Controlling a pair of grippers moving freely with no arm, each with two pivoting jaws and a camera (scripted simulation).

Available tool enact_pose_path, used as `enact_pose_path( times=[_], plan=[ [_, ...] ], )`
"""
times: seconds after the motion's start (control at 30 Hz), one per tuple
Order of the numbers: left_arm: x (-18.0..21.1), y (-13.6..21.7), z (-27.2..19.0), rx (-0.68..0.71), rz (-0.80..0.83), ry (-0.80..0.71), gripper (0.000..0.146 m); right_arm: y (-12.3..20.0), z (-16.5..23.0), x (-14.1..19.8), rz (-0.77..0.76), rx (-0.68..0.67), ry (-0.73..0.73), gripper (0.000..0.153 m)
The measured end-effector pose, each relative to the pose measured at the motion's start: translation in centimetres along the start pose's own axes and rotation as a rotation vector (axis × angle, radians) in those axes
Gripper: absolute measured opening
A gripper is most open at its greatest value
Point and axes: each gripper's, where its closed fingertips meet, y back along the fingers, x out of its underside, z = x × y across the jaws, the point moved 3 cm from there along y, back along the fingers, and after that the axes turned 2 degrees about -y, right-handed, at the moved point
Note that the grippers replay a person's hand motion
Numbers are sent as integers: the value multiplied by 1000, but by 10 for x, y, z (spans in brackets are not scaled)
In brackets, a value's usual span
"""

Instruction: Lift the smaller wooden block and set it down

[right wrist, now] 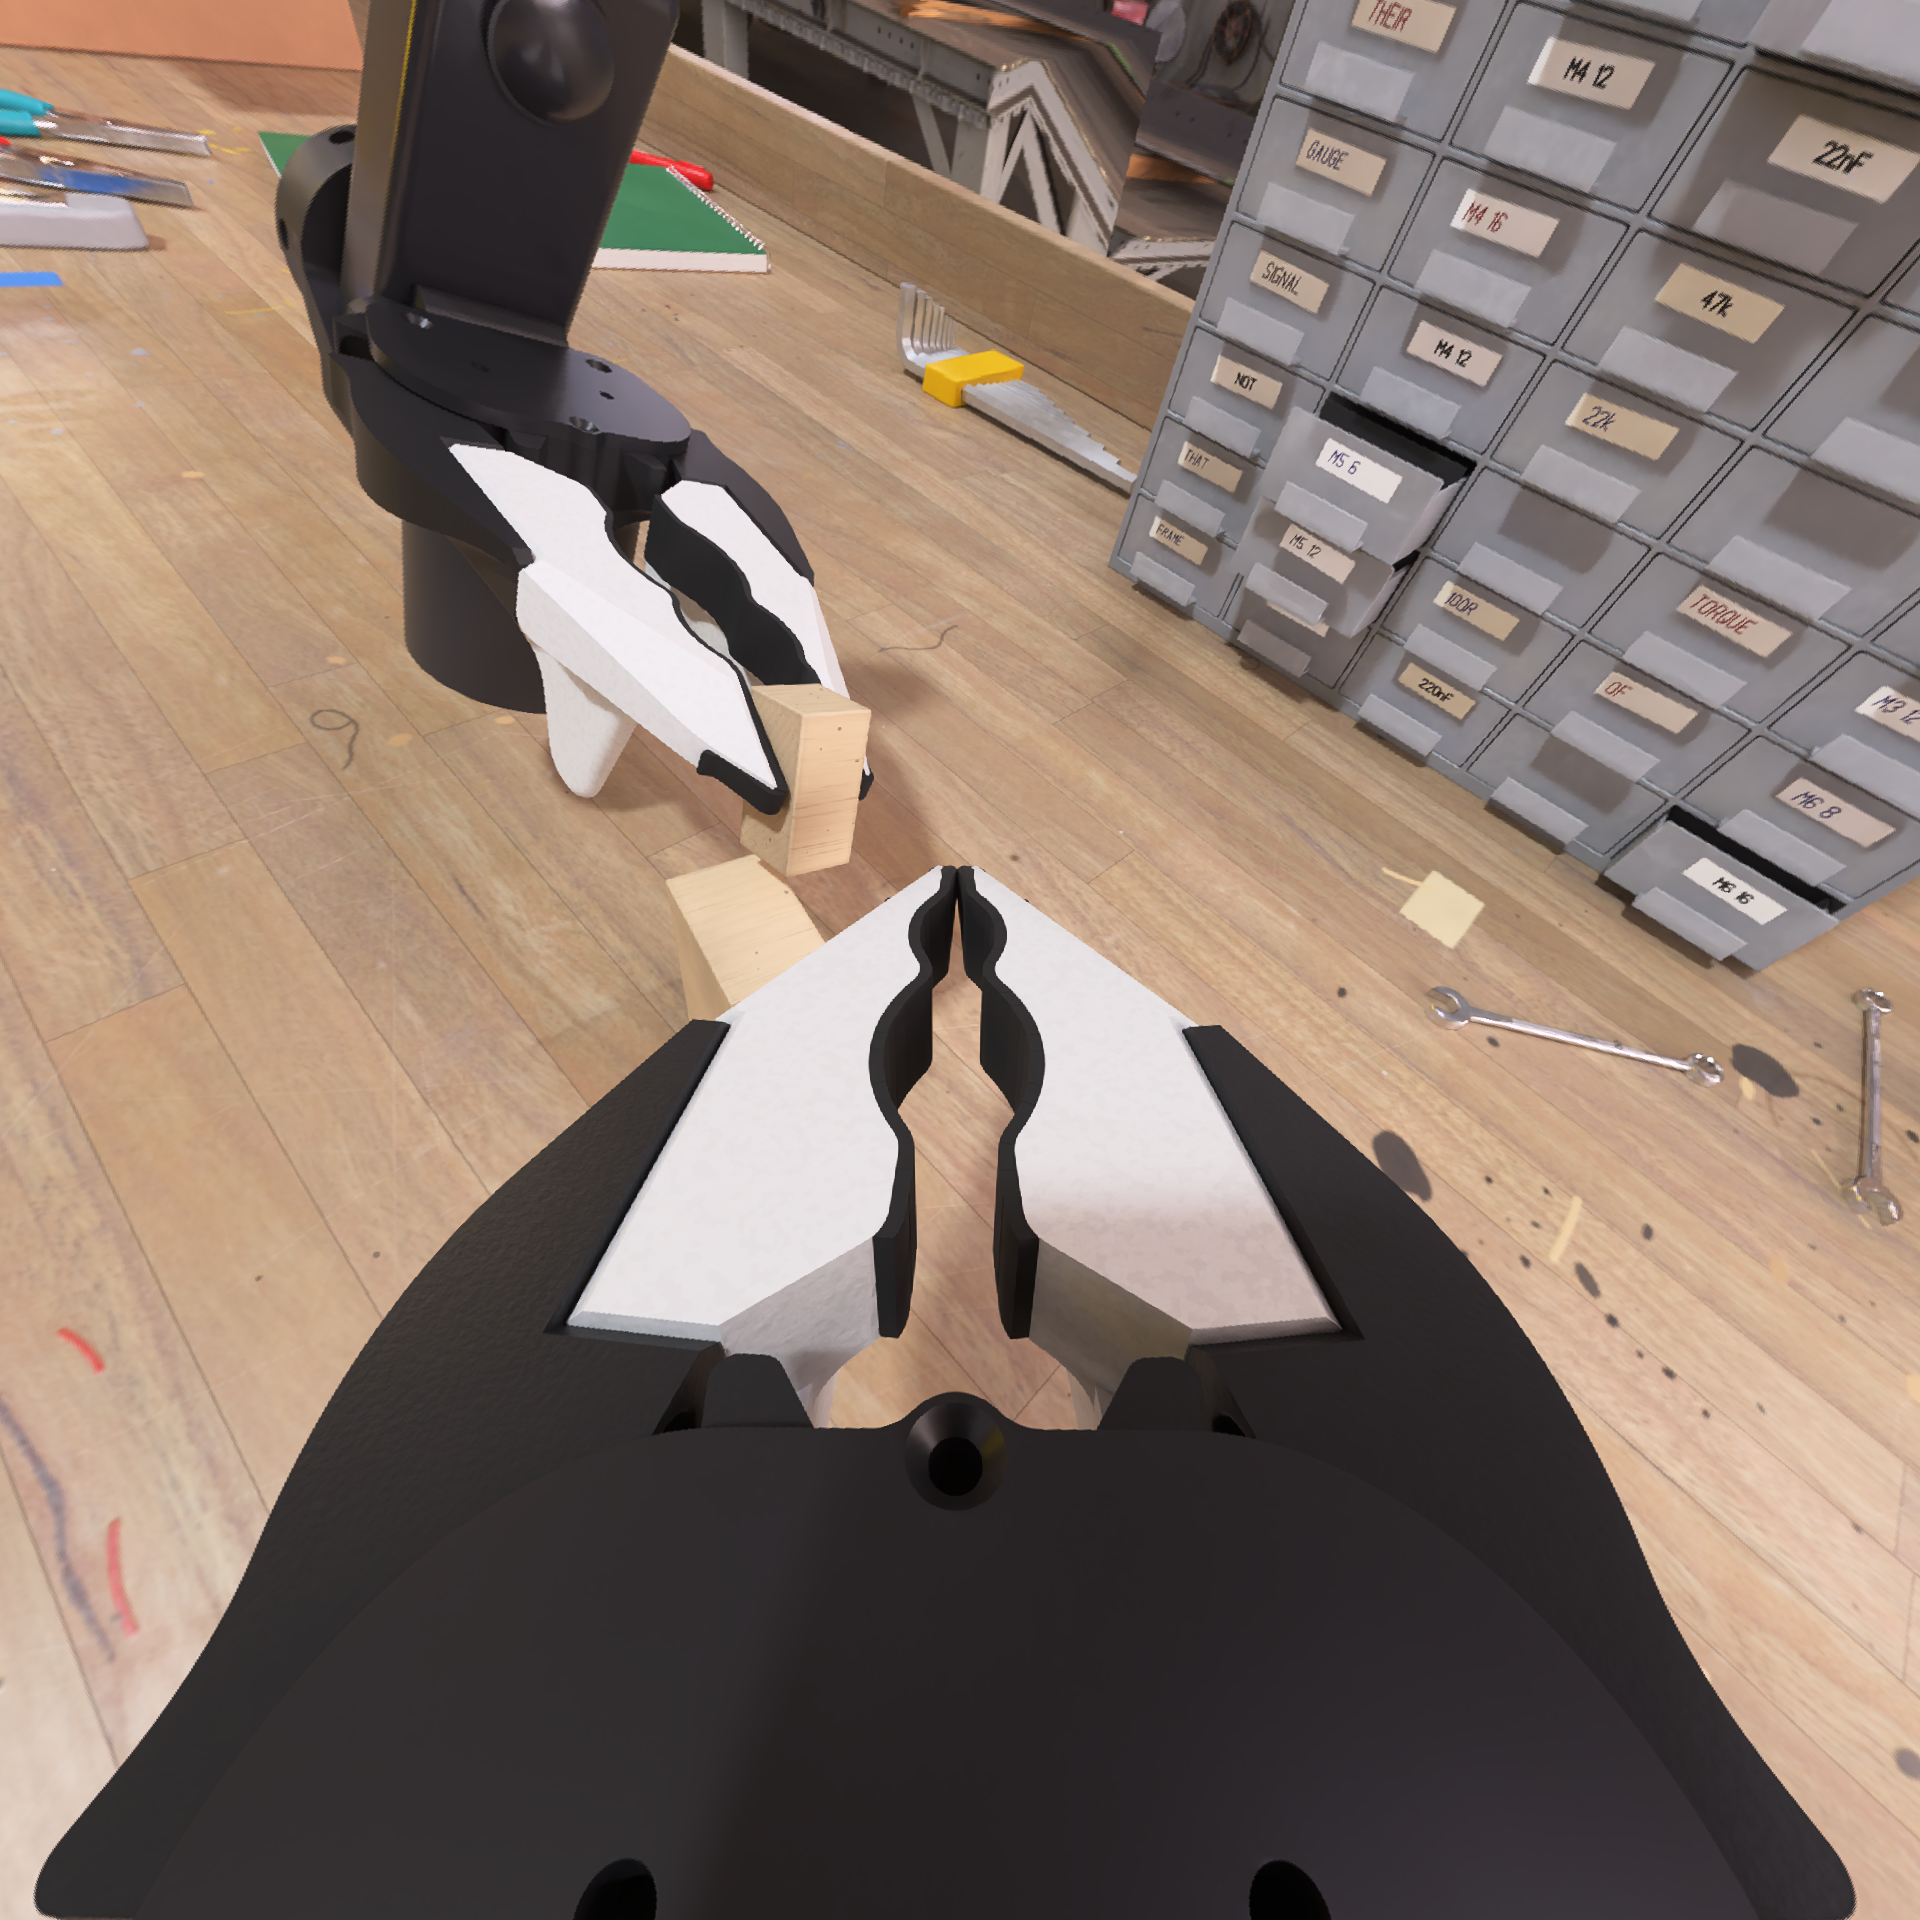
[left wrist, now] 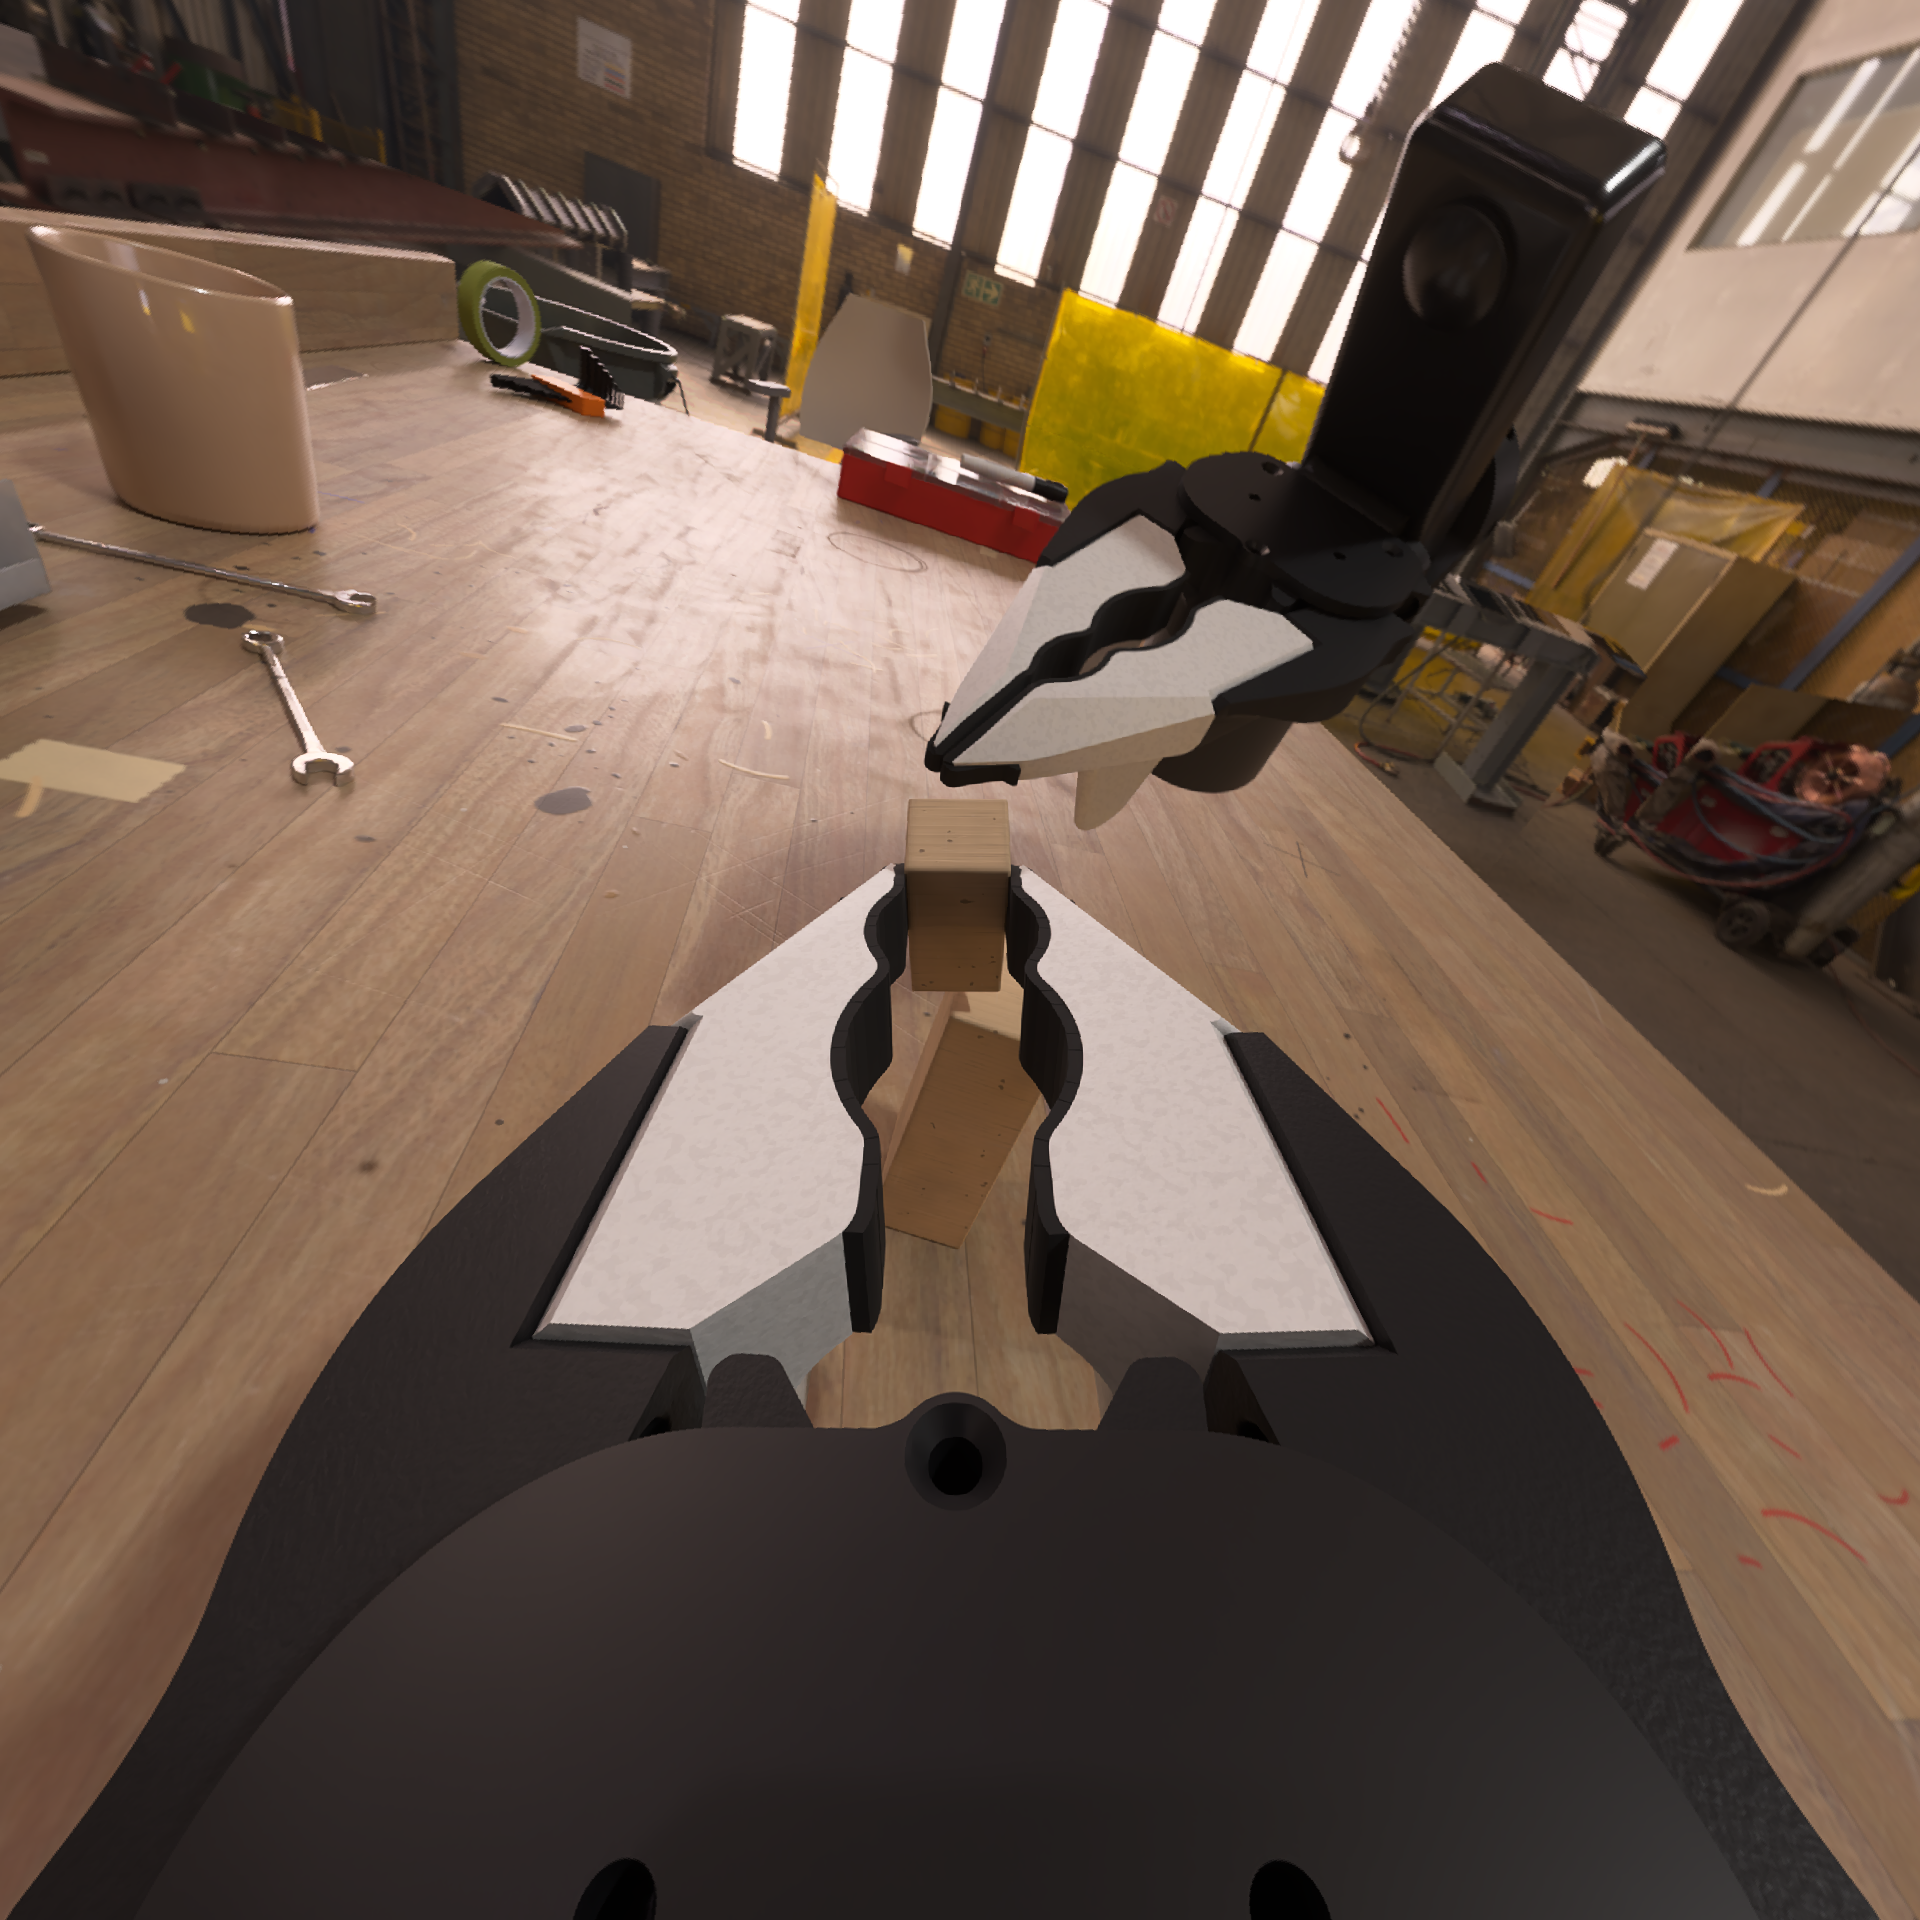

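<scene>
We hold the smaller wooden block point(left wrist: 957, 914) in the left gripper point(left wrist: 957, 883), frame centre, above the tabletop point(left wrist: 520, 831); the right gripper point(right wrist: 956, 883) is clenched empty. Next: lower, release.

I was working in an industrial workshop: a scuffed plank workbench point(left wrist: 520, 831) with combination wrenches point(left wrist: 296, 707) lying loose, a hex key set point(right wrist: 971, 379), a grey parts drawer cabinet point(right wrist: 1558, 416) with labelled drawers, chisels point(right wrist: 94, 130) and a roll of green tape point(left wrist: 499, 312). Behind it stood brick walls, tall windows, yellow welding screens point(left wrist: 1153, 405) and a red toolbox point(left wrist: 945, 499).
</scene>
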Motion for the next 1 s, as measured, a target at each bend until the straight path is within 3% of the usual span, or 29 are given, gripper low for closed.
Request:
enact_pose_path(
  times=[0.53,0.77,1.0],
  plan=[
    [5,-4,-10,44,73,-99,18,17,0,7,6,-47,-20,0],
    [5,4,-7,52,50,-91,18,38,-25,0,-48,6,-84,0],
    [7,0,-12,69,76,-108,18,42,-25,-6,-55,8,-69,0]
  ],
)
